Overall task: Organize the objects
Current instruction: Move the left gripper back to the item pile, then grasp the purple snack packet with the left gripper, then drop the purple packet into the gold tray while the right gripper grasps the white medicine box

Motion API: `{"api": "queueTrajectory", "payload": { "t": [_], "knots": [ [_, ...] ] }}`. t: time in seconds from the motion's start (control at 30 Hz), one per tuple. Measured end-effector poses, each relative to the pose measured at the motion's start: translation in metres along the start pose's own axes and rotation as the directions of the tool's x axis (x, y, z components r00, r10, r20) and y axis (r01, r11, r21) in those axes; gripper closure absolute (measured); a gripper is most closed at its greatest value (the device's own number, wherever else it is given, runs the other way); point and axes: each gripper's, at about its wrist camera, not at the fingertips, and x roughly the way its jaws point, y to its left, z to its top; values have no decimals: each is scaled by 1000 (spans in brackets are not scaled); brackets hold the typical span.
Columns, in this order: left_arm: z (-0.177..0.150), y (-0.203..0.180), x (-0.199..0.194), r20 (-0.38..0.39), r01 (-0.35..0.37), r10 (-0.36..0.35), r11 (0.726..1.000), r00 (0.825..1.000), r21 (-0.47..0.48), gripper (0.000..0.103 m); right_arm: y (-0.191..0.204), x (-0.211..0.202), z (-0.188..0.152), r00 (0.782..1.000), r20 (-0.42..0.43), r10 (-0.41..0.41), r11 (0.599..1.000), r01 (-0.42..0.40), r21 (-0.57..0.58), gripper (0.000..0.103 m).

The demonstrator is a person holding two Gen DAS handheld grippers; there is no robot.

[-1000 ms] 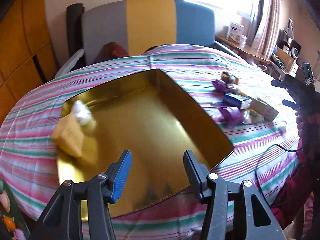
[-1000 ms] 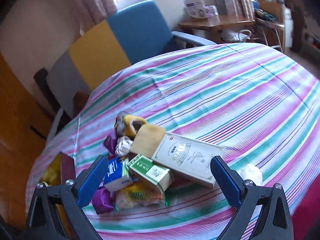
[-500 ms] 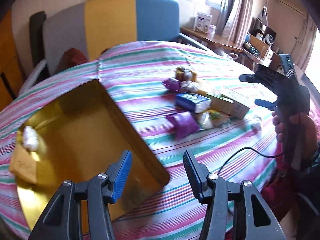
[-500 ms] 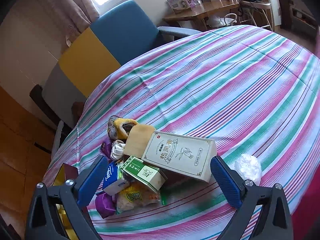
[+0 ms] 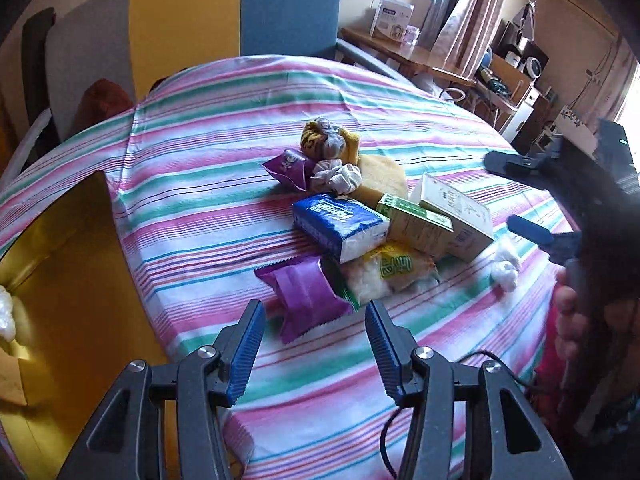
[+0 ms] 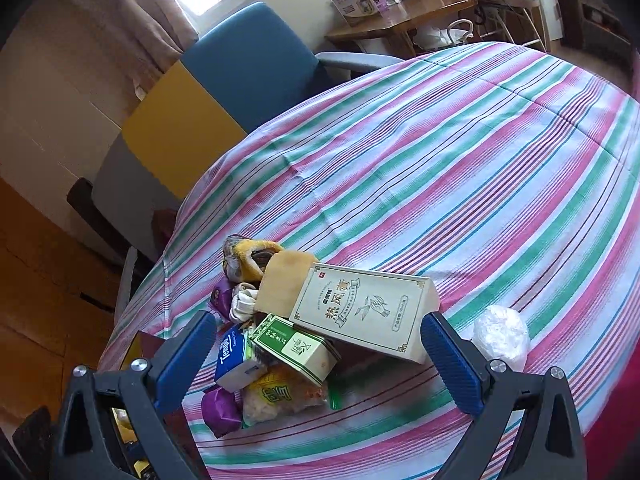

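Two claws work this step, and both are empty. On the striped tabletop [image 5: 208, 184] the gold tray [image 5: 72, 264] sits at your left, the pile right of it. Your right claw [image 6: 316, 354] gapes wide over the boxes. Your left claw [image 5: 314, 346], half open, its jaws having just been closing on nothing, faces the purple packet [image 5: 306, 294] at the pile's near edge: lower squarely, pinch across its middle.

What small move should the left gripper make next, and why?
Probably ease the left gripper forward and down over the purple packet. Its jaws, which have just been closing a little, are open with nothing between them, and that packet lies nearest, at the front edge of the pile, with the gold tray beside it.
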Motion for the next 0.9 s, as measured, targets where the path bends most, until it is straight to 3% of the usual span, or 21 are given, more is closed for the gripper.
{"api": "queueTrajectory", "payload": {
  "t": [0.3,0.37,0.73,0.9],
  "knots": [
    [22,-1,58,-95,-104,104,995,990,4,50,-3,0,1,1000,-2,29,999,-29,22,0],
    [18,0,66,-113,-79,78,997,991,-8,67,-4,-1,1,1000,-1,31,999,-31,22,0],
    [-32,-11,25,-18,22,-20,997,1000,80,69,-24,-11,7,997,74,1,994,-9,108,0],
    [-46,-12,5,-9,83,-83,991,997,101,69,-27,-4,7,998,52,-26,992,19,125,0]
  ]
}}
